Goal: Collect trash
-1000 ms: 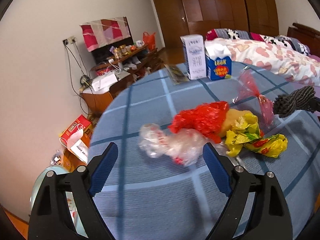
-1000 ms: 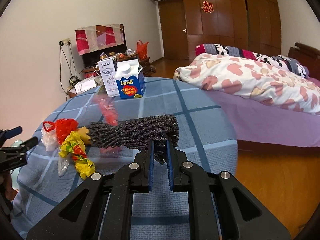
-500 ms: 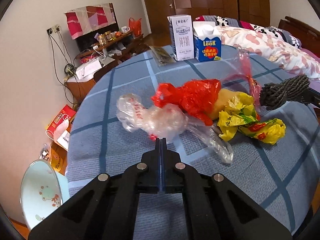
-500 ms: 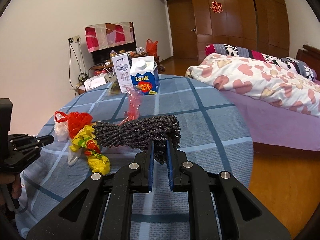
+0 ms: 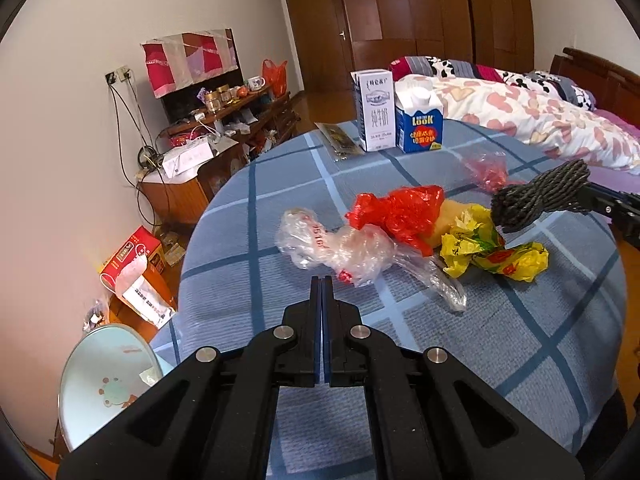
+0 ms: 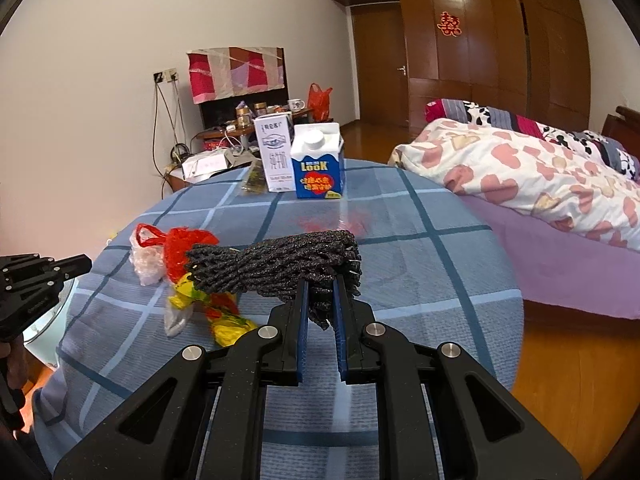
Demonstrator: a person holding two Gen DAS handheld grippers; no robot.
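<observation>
Left claw (image 5: pixel 322 280) pressed together, empty; right claw (image 6: pixel 320 294) pinches black foam netting (image 6: pixel 276 264). Clear plastic bag (image 5: pixel 340 244): light, limp, slippery; best pinched at a bunched fold.

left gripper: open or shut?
Shut. The left gripper has its blue pads pressed together with nothing between them, just short of the clear plastic bag.

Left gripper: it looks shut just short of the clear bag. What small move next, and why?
Probably reopen the left gripper and ease forward to straddle the clear plastic bag. The jaws are closed with nothing between them, and the bag lies on the table just beyond the tips. The right gripper already holds the dark mesh bundle.
</observation>
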